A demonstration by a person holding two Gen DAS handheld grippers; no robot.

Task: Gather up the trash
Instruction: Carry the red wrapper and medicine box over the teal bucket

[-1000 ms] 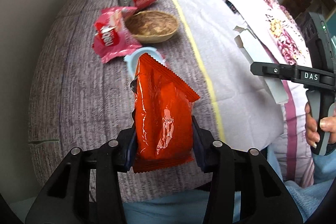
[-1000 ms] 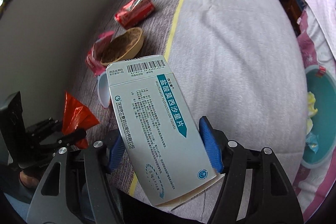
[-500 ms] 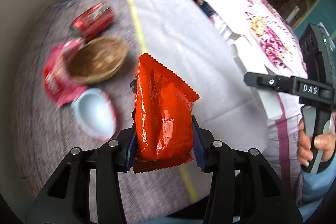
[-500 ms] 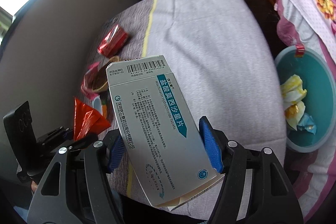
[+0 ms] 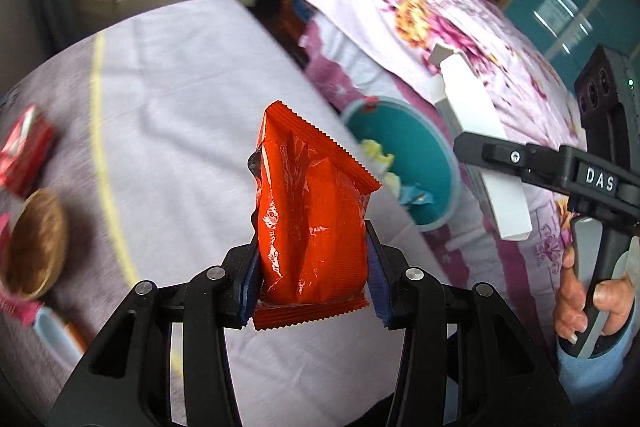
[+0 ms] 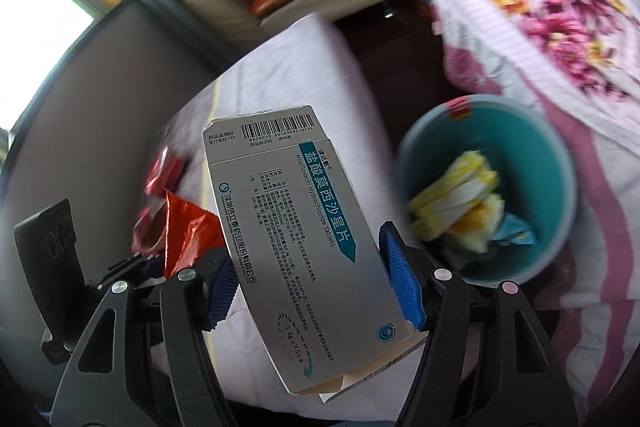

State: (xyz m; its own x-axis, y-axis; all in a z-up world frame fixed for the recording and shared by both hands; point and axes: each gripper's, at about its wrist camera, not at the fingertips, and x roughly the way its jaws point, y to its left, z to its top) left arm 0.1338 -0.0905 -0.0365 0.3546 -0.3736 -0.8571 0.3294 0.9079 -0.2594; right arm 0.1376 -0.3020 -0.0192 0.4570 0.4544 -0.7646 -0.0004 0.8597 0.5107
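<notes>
A bed with a grey and pale lilac cover (image 5: 192,115) split by a thin yellow stripe fills the view beyond the left gripper. Far left of that gripper lie a wooden bowl (image 5: 34,243) and a red can (image 5: 24,155).

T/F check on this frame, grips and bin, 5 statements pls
1. The left gripper is shut on the orange snack packet. True.
2. The right gripper holds a soda can. False: it is shut on the medicine box.
3. The teal bin is empty. False: crumpled yellow and white wrappers lie in it.
4. The medicine box is already inside the bin. False: it is still clamped between the jaws, beside the bin in the right wrist view.
5. A brown bowl sits on the grey cloth. True.
</notes>
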